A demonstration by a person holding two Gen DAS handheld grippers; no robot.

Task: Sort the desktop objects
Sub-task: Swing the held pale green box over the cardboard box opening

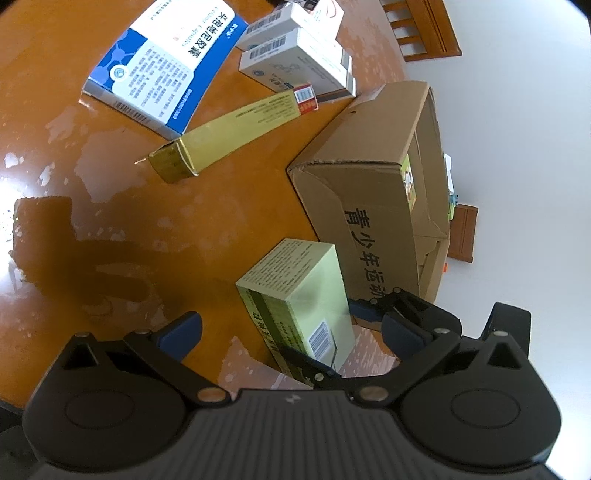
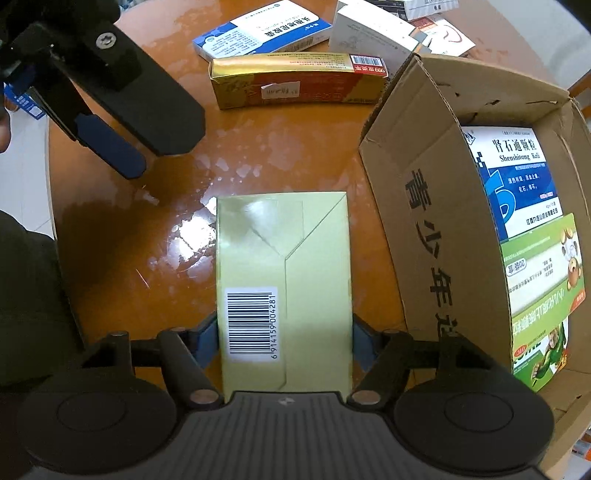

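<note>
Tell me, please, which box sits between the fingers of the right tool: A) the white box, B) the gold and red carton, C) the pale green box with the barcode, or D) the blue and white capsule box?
C: the right wrist view shows the pale green box with the barcode standing on the table between the right tool's blue pads, beside the cardboard carton.

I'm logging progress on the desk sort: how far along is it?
Done: two boxes already sit in the carton. In hand: the right gripper has its jaws around the pale green box. Left: the gold box, blue-white box and white boxes.
</note>
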